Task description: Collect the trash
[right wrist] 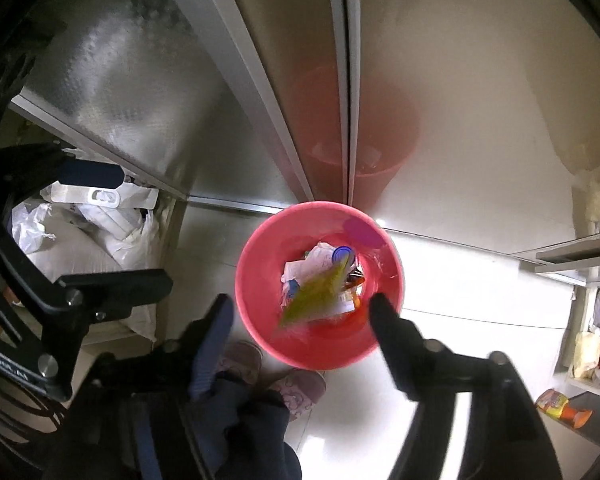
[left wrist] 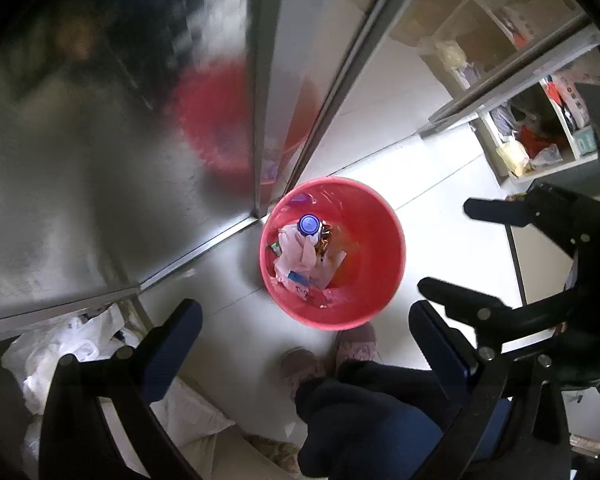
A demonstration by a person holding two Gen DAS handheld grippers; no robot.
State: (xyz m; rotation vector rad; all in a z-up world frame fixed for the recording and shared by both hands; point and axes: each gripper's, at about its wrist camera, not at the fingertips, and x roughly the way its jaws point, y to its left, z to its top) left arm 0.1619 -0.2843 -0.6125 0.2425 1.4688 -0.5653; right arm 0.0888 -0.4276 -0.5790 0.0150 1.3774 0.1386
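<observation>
A red trash bucket stands on the white floor beside metal cabinet doors; it also shows in the right wrist view. Inside lie white paper, wrappers and a bottle with a blue cap. A blurred yellow-green wrapper is in mid-air over the bucket's mouth, between my right gripper's open fingers. My right gripper is open above the bucket and holds nothing. My left gripper is open and empty, above the bucket's near side. The right gripper also shows in the left wrist view.
Metal cabinet doors stand behind the bucket. White plastic bags lie at the left. Open shelves with clutter are at the right. The person's slippered feet stand by the bucket. An orange packet lies at the lower right.
</observation>
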